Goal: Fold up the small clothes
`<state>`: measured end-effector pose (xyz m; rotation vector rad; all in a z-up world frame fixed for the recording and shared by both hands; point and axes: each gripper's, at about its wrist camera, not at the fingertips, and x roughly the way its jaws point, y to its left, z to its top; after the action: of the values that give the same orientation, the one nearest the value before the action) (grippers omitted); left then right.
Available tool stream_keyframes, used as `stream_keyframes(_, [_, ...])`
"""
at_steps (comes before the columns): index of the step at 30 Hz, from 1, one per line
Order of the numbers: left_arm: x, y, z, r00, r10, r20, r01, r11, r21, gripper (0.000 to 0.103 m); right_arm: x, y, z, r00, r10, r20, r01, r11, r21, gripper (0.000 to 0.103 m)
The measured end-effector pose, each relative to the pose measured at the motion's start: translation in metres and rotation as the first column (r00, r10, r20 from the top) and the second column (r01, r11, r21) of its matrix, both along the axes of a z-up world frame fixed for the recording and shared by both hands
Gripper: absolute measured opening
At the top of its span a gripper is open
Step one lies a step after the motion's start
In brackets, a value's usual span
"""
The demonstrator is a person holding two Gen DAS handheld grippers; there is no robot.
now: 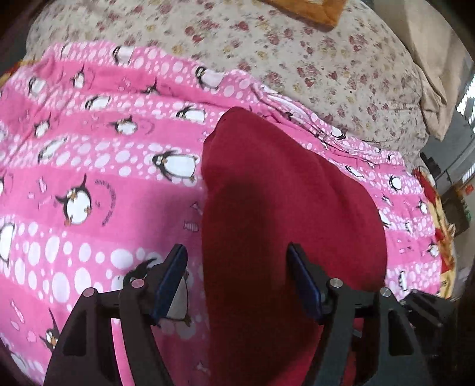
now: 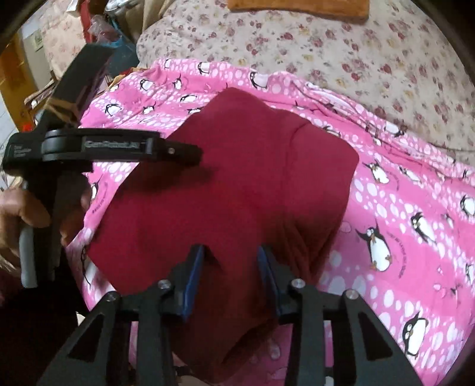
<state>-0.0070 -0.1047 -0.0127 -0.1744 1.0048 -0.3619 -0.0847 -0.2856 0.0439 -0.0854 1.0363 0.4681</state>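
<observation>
A dark red garment (image 1: 285, 207) lies partly folded on a pink penguin-print sheet (image 1: 98, 166). My left gripper (image 1: 237, 252) is open, its blue-padded fingers straddling the garment's near left part just above it. In the right wrist view the same garment (image 2: 237, 166) lies as a rough square with a fold line on its right side. My right gripper (image 2: 231, 252) is open over the garment's near edge, cloth between and below the fingers but not clamped. The left gripper's body (image 2: 104, 147) reaches in from the left above the garment, held by a hand (image 2: 17, 207).
A floral bedcover (image 1: 297, 53) lies beyond the pink sheet (image 2: 415, 225). An orange-brown mat (image 2: 297, 6) sits at the far edge. Clutter and furniture (image 2: 98, 29) stand off the bed's left side; a red-yellow cloth (image 1: 439, 219) shows at the right edge.
</observation>
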Motion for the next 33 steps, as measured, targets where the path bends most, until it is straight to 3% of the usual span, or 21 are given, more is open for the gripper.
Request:
stream_keyframes(5, [-0.002, 0.002, 0.0, 1.0, 0.015, 0.018, -0.015, 1.0, -0.014, 0.051, -0.001, -0.002, 0.016, 1.0, -0.016, -0.017, 0.016, 0.999, 0.04, 0.042])
stream_keyframes(11, [-0.005, 0.006, 0.001, 0.999, 0.032, 0.009, -0.032, 0.999, -0.041, 0.05, 0.01, -0.012, 0.035, 0.995, -0.094, 0.037, 0.09, 0.992, 0.085, 0.044])
stream_keyframes(17, [-0.008, 0.005, 0.002, 0.999, 0.029, 0.02, -0.028, 0.999, -0.033, 0.05, 0.045, -0.023, 0.013, 0.978, -0.207, 0.022, 0.205, 0.977, 0.051, 0.044])
stream_keyframes(25, [-0.003, 0.002, -0.002, 0.999, 0.022, 0.025, -0.021, 1.0, -0.022, 0.05, 0.062, -0.017, -0.014, 0.977, -0.208, 0.035, 0.207, 0.978, 0.031, 0.047])
stream_keyframes(31, [-0.014, -0.006, 0.005, 0.995, 0.031, 0.098, -0.037, 0.998, 0.058, 0.05, 0.056, -0.029, -0.005, 0.97, -0.241, 0.009, 0.239, 0.966, 0.103, 0.048])
stream_keyframes(33, [-0.019, -0.009, 0.008, 0.991, 0.034, 0.132, -0.046, 0.995, 0.092, 0.05, 0.049, -0.03, 0.003, 0.969, -0.247, 0.006, 0.245, 0.964, 0.108, 0.053])
